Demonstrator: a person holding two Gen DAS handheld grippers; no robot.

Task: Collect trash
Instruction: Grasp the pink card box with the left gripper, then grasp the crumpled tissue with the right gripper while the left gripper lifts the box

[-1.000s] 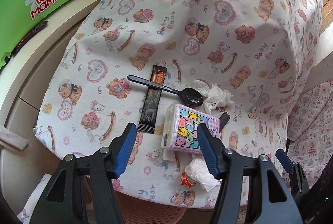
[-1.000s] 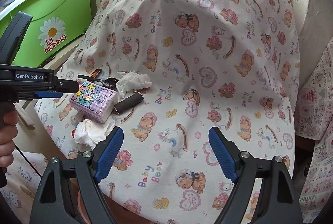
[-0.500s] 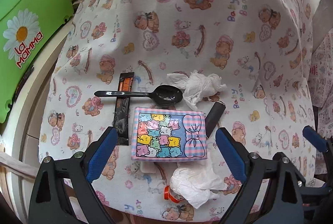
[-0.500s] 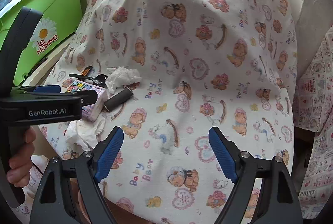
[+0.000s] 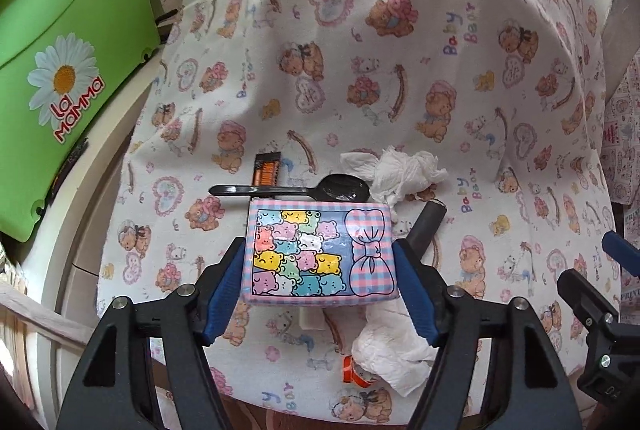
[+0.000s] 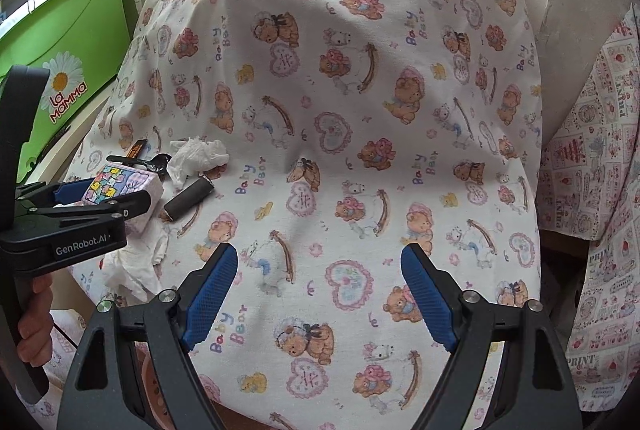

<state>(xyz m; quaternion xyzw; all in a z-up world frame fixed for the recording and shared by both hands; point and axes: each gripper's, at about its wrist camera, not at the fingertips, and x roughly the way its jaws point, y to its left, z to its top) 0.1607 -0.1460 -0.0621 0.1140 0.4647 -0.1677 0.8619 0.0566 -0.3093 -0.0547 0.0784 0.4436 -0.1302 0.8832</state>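
- Since half a second ago my left gripper has closed in on the pack; its blue pads now sit against both short sides, where before they stood well clear of it; my right gripper has barely shifted.
- Left jaws pinch the pack, which looks tilted up off the cloth at its near edge; I judge the hold fresh and not yet tested by a lift.
- Right jaws stand spread over bare cloth, holding nothing, well apart from the litter.
- Trash lies in one cluster near the cloth's front left edge: spoon just behind the pack, sachet under the spoon's handle, crumpled tissue to the right of the spoon's bowl, dark tube beside the pack, second tissue and a small orange scrap near the edge.
- Risk: the pack is soft and glossy; it may buckle or slip out if I squeeze unevenly.
- Risk: lifting may drag the near tissue, which touches the pack, and knock the scrap off the edge.
- Pose: left tool is held low and level, pointing over the cloth; my hand grips its handle; right tool hovers higher, angled down.
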